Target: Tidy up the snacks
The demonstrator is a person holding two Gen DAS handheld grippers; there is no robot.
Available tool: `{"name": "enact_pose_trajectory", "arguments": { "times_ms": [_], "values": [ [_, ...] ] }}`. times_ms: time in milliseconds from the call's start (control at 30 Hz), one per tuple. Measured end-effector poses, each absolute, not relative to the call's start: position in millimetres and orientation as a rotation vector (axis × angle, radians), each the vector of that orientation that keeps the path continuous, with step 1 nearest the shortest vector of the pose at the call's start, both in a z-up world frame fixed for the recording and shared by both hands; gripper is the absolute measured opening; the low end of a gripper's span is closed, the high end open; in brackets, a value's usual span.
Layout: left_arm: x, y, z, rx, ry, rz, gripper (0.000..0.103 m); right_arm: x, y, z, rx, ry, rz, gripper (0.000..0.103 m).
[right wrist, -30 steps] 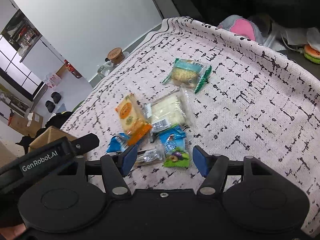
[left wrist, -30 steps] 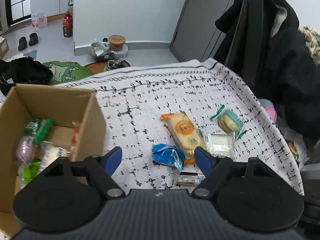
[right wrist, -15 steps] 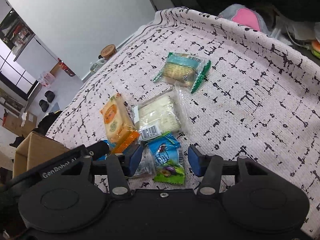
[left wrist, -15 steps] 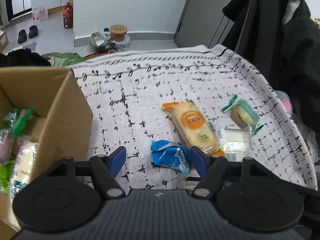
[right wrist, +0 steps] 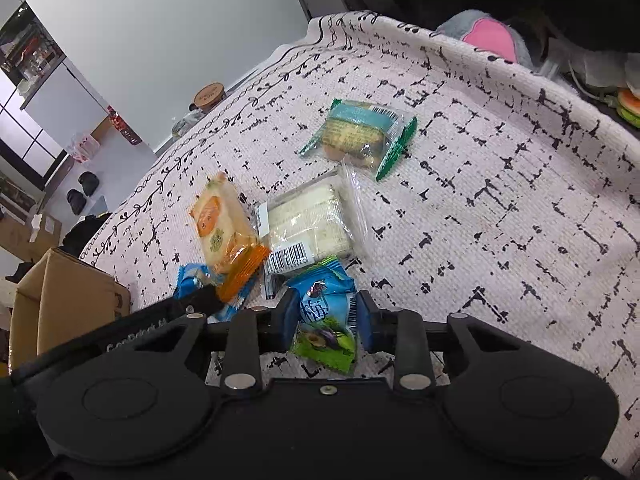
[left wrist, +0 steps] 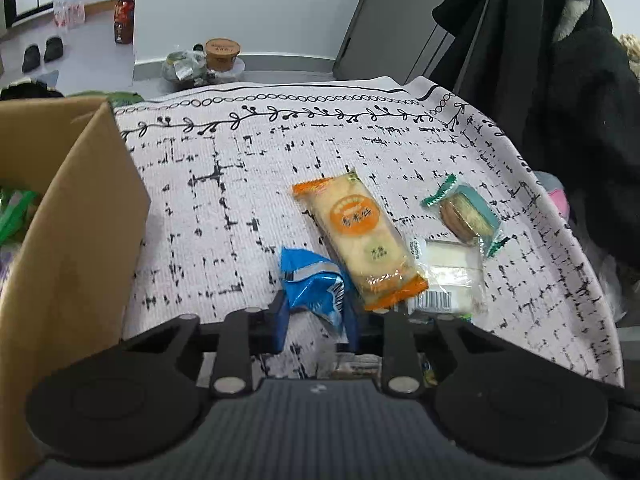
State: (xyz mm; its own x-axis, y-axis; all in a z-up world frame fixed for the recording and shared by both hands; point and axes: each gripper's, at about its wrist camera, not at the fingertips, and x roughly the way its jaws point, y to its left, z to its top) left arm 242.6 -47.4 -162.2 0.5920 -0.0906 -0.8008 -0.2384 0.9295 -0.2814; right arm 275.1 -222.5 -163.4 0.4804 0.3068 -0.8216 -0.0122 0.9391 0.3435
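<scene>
Snack packets lie on a patterned cloth (left wrist: 248, 184). My left gripper (left wrist: 316, 314) is shut on a blue packet (left wrist: 314, 280), which also shows in the right wrist view (right wrist: 192, 280). My right gripper (right wrist: 326, 316) is shut on a blue-green packet (right wrist: 326, 314). An orange cracker packet (left wrist: 356, 236) (right wrist: 224, 228), a clear white packet (left wrist: 448, 276) (right wrist: 308, 224) and a teal packet (left wrist: 464, 216) (right wrist: 356, 136) lie just beyond. A cardboard box (left wrist: 68, 240) (right wrist: 64, 292) with several snacks inside stands at the left.
A black coat (left wrist: 560, 80) hangs at the right past the cloth's edge. A pink plush (right wrist: 488, 36) lies at the far right edge. Bottles, a cup (left wrist: 222, 50) and shoes stand on the floor beyond the table.
Both grippers moved forward and down onto the snacks and closed: the left onto the blue packet, the right onto the blue-green packet. The box slid toward the left edge of the left view.
</scene>
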Motion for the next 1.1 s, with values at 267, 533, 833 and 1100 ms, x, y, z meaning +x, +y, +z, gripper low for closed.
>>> {"name": "enact_pose_trajectory", "arguments": {
  "times_ms": [267, 533, 833, 1100],
  "values": [
    [226, -40, -141, -0.365, 0.909, 0.105, 0.017, 269, -224, -146, 0.306, 0.994, 0.189, 0.030],
    [214, -32, -125, -0.367, 0.893, 0.085, 0.000, 258, -224, -132, 0.308, 0.965, 0.165, 0.029],
    [209, -26, -122, -0.370, 0.904, 0.110, 0.005, 251, -226, -132, 0.317, 0.984, 0.142, 0.029],
    [216, -30, -137, -0.370, 0.896, 0.144, 0.059, 256, -229, -143, 0.339, 1.017, 0.136, 0.030]
  ]
}}
